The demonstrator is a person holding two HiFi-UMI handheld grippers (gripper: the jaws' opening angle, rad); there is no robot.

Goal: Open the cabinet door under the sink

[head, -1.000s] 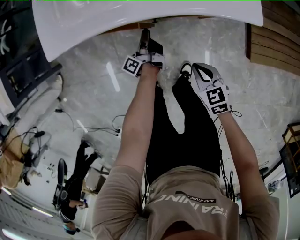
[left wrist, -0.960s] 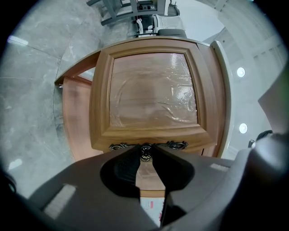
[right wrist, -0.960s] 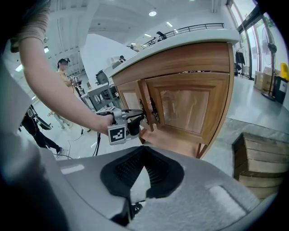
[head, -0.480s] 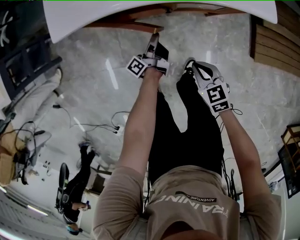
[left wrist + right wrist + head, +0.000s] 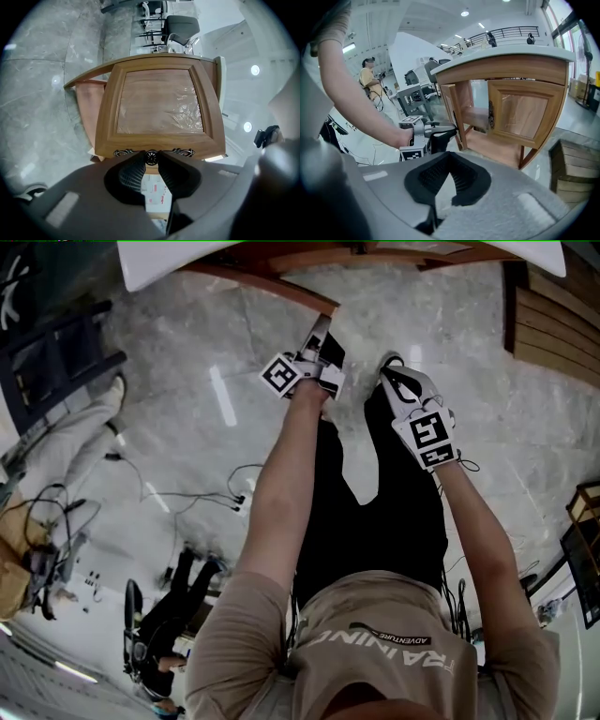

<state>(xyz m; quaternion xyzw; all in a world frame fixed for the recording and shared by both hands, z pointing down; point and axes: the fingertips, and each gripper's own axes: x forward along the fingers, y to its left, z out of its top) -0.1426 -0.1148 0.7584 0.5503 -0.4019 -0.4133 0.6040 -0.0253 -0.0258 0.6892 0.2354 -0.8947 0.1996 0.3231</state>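
Door (image 5: 159, 101), its knob (image 5: 151, 157) pinched between the left gripper's (image 5: 322, 326) jaw tips, stands swung out from the cabinet (image 5: 506, 70) beyond the jaws, so opening looks largely done, with a wider swing and release left; right gripper (image 5: 449, 155), jaws clenched empty, idles alongside.

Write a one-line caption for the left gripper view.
Left gripper clamps the round knob on a wooden cabinet door.

The cabinet door (image 5: 159, 101) is smooth, satin brown wood, and crinkled glossy clear film (image 5: 185, 110) covers its panel. Its knob (image 5: 151, 157) looks like dark embossed metal. The floor (image 5: 187, 418) is glossy grey marbled stone. The left hand-held gripper (image 5: 151, 159) has matt grey plastic and black ribbed pads (image 5: 131, 174).
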